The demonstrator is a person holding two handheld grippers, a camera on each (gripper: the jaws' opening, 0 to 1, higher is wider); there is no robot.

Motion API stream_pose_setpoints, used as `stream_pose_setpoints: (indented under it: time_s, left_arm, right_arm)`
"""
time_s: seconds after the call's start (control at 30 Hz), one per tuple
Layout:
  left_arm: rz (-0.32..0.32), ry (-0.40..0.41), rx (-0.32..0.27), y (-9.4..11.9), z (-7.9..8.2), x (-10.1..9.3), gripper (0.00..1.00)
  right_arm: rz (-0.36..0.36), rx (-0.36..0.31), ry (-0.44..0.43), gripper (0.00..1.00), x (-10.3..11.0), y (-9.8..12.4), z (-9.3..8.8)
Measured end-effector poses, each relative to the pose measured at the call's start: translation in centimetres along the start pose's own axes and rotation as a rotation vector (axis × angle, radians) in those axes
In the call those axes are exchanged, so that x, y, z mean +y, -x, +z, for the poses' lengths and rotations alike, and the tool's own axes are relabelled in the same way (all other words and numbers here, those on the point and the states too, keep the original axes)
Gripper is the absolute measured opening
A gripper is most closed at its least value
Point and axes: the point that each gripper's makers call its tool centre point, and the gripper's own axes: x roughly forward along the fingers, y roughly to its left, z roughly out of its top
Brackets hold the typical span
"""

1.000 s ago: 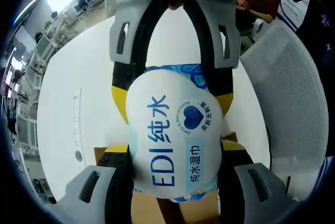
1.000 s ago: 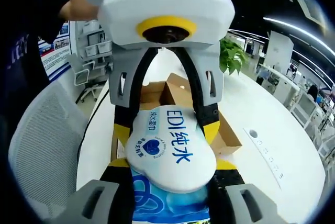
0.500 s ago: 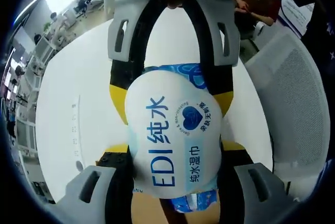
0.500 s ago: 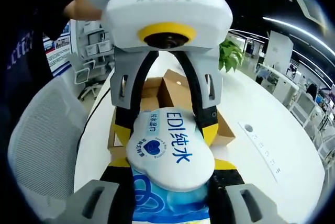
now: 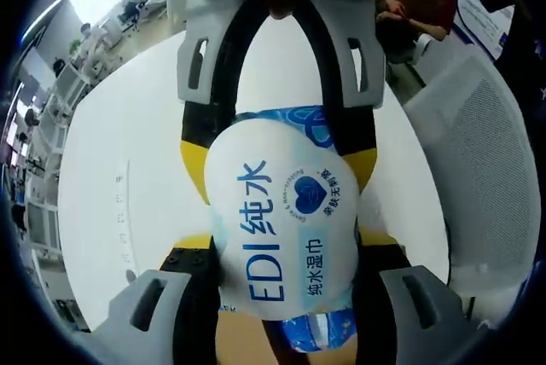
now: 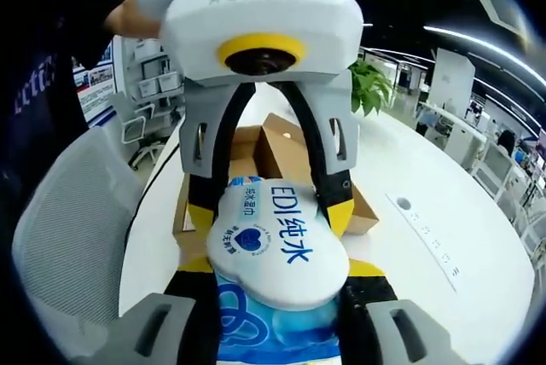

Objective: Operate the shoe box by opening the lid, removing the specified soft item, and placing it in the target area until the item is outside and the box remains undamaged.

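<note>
Grippers meet end to end: the left gripper (image 5: 281, 284) and right gripper (image 6: 277, 297) both clamp the soft white-and-blue wet-wipe pack (image 6: 275, 250), its long axis running between them, above the open brown cardboard shoe box (image 6: 281, 139) on the white table (image 6: 426, 237).

Wipes pack (image 5: 281, 228) white with blue lettering, a dark blue heart logo, blue swirl print at its ends; right gripper (image 5: 277, 139) and left gripper (image 6: 269, 190) both grey-white, black arms, yellow jaw tips; box (image 6: 281, 147) brown cardboard; table (image 5: 128, 152) white; chair (image 6: 68, 220) grey mesh; plant (image 6: 368, 88) green
</note>
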Motion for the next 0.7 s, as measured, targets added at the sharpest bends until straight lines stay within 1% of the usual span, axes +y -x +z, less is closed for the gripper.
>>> stream_pose_setpoints:
  time_s: [0.27,0.33,0.43,0.6,0.7]
  left_arm:
    - [-0.010,-0.009,-0.007,0.2,1.6,0.2,0.62]
    - [-0.008,-0.012,-0.010,0.2,2.0,0.3,0.62]
    - [-0.005,-0.016,-0.012,0.0,2.5,0.5,0.62]
    - [-0.001,-0.017,-0.015,-0.4,2.8,0.8,0.62]
    - [0.004,-0.012,-0.019,-0.8,2.7,0.9,0.62]
  right_arm:
    - [-0.005,-0.014,-0.008,0.49,0.2,1.5,0.2]
    - [-0.009,-0.015,-0.005,0.49,-0.1,2.0,-0.2]
    - [-0.012,-0.013,-0.002,0.48,-0.2,2.3,-0.2]
    - [-0.014,-0.009,0.003,0.48,-0.4,2.5,-0.6]
    - [-0.012,-0.003,0.009,0.48,-0.5,2.4,-0.8]
